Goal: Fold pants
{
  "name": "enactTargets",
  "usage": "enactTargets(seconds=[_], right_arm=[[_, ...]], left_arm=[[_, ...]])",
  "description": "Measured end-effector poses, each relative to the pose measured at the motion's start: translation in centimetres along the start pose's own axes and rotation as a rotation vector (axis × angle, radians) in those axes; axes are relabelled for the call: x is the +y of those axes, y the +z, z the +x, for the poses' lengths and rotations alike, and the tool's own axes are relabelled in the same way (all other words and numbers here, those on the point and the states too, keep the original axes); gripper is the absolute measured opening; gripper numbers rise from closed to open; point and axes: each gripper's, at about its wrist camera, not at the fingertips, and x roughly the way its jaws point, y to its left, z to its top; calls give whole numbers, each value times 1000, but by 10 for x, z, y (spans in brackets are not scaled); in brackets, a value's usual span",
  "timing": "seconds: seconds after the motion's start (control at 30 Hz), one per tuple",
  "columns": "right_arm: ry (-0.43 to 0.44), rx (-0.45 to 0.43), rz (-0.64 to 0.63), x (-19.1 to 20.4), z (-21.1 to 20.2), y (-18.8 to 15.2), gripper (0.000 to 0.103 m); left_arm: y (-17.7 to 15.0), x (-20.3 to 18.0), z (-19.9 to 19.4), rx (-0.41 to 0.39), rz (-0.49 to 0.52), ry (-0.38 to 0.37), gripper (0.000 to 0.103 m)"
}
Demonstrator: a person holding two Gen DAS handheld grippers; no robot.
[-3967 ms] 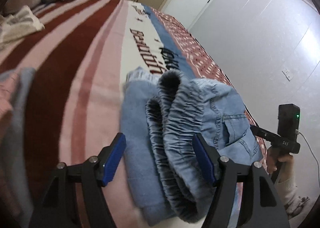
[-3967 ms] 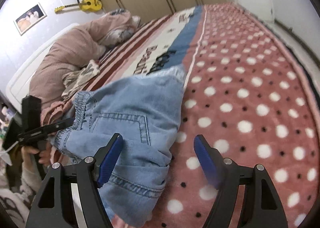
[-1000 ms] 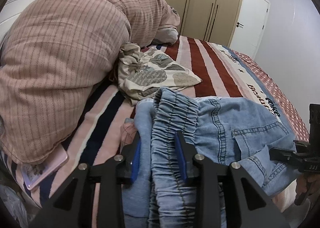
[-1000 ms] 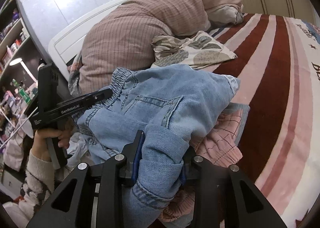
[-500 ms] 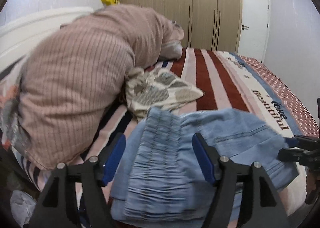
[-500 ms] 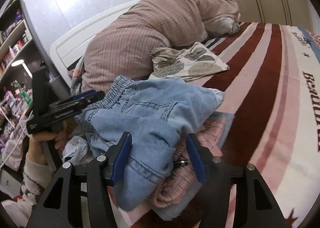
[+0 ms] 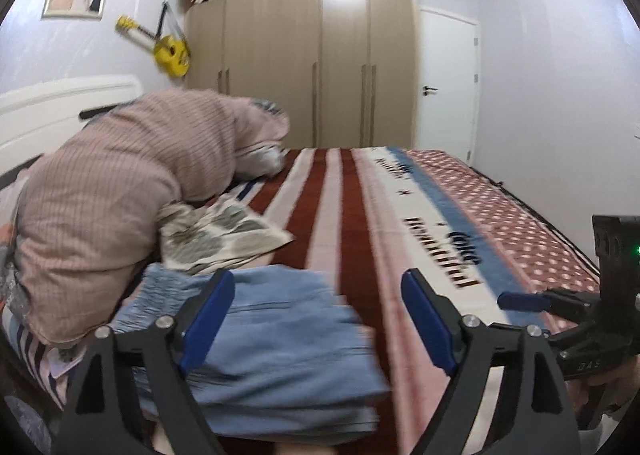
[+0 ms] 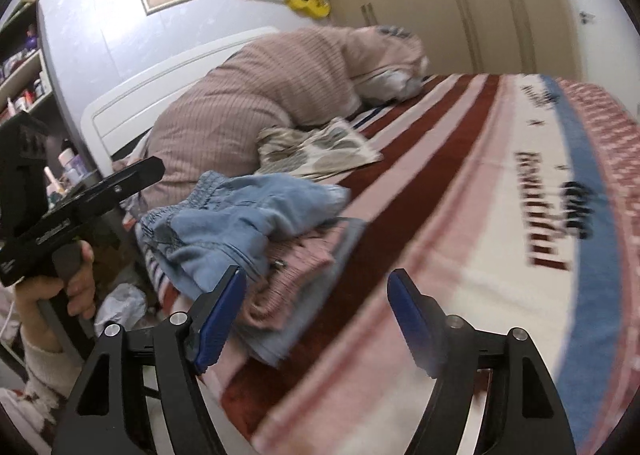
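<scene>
The folded light-blue denim pants lie on top of a small stack of folded clothes at the near left corner of the bed; they also show in the right wrist view. My left gripper is open and empty, raised just above the pants. My right gripper is open and empty, to the right of the stack, over the striped blanket. The right gripper also shows at the right edge of the left wrist view, and the left gripper at the left of the right wrist view.
Under the pants lie a pink folded garment and a blue-grey one. A big pink striped duvet and a leaf-print cloth lie behind the stack. The striped and dotted blanket covers the bed. Wardrobe and door stand beyond.
Both grippers were shut on the pants a second ago; they have opened, let the pants down on the stack, and drawn back and up. The right gripper has swung right.
</scene>
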Motion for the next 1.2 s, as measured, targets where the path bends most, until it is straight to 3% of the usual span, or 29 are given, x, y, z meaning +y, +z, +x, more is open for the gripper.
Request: enactTargets(seconds=[0.17, 0.3, 0.47, 0.7, 1.2], right_arm=[[-152, -106, -47, -21, -80, -18, 91], [-265, -177, -78, -32, -128, -36, 99], [-358, -239, -99, -39, -167, -58, 102], [-407, -289, -97, -44, -192, -70, 102], [-417, -332, -80, -42, -213, -70, 102]], left_arm=[[-4, -71, -23, -67, 21, -36, 92], [-11, -118, -38, -118, 10, -8, 97], [-16, -145, -44, -129, -20, -50, 98], [-17, -161, -47, -128, 9, -33, 98], [-21, -167, -52, -137, 18, -35, 99]])
